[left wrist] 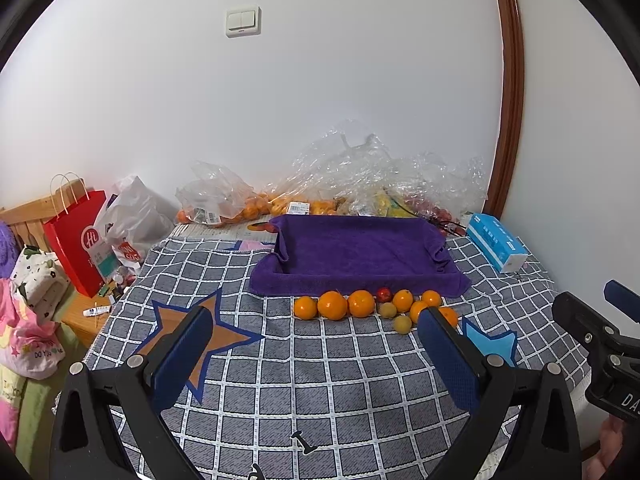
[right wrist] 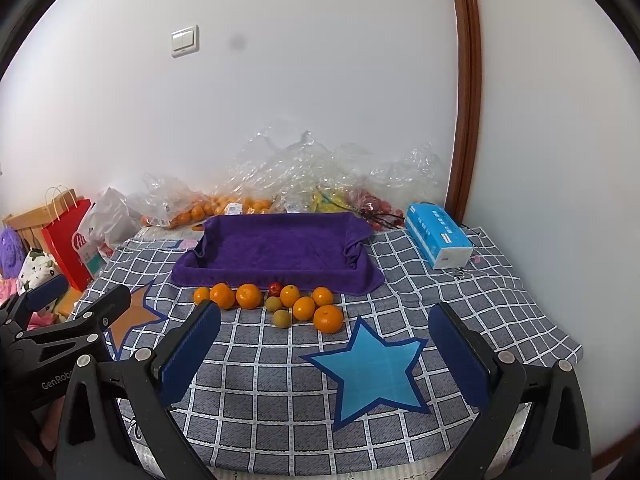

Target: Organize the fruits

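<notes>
Evidently nothing had been picked up at inspection. Left gripper (left wrist: 316, 354) and right gripper (right wrist: 324, 350) both hung above the checked cloth (right wrist: 280, 380), jaws spread wide, nothing between them; judged a ready stance w/ a clear approach to the fruit. Fruit sat in a loose row at 12 o'clock from both grippers: oranges (right wrist: 249, 295), two greenish fruits (right wrist: 281, 318), one small red fruit (right wrist: 274, 289), all touching or just beside the near edge of the purple towel-lined tray (right wrist: 276, 276). Tray interior held no fruit, so prob. the destination. Bagged fruit (right wrist: 224, 205) lay behind the tray by the wall, tissue box (right wrist: 438, 236) at approx. 1 o'clock.
</notes>
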Motion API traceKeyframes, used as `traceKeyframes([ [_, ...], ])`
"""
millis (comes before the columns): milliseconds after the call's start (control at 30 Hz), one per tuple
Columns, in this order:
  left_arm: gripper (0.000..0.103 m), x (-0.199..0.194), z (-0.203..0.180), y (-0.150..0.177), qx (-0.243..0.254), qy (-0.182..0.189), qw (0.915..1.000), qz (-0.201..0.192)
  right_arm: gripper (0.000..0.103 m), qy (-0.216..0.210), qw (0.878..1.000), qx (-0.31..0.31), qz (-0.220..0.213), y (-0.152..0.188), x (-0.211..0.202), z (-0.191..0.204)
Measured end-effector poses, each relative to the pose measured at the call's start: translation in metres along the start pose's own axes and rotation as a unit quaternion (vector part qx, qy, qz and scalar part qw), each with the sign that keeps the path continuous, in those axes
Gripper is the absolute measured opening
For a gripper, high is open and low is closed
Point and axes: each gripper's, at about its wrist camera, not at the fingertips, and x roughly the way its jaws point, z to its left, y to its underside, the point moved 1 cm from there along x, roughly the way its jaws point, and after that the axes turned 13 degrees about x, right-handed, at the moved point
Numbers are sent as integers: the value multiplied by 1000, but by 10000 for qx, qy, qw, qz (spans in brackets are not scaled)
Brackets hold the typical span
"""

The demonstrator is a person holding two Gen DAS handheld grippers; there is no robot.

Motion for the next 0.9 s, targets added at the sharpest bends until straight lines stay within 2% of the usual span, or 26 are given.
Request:
traceKeyframes([
  [900, 103, -2, 1, 2, -2, -10, 10000, -41, 102, -49, 10000, 37, -35, 2, -5, -1],
])
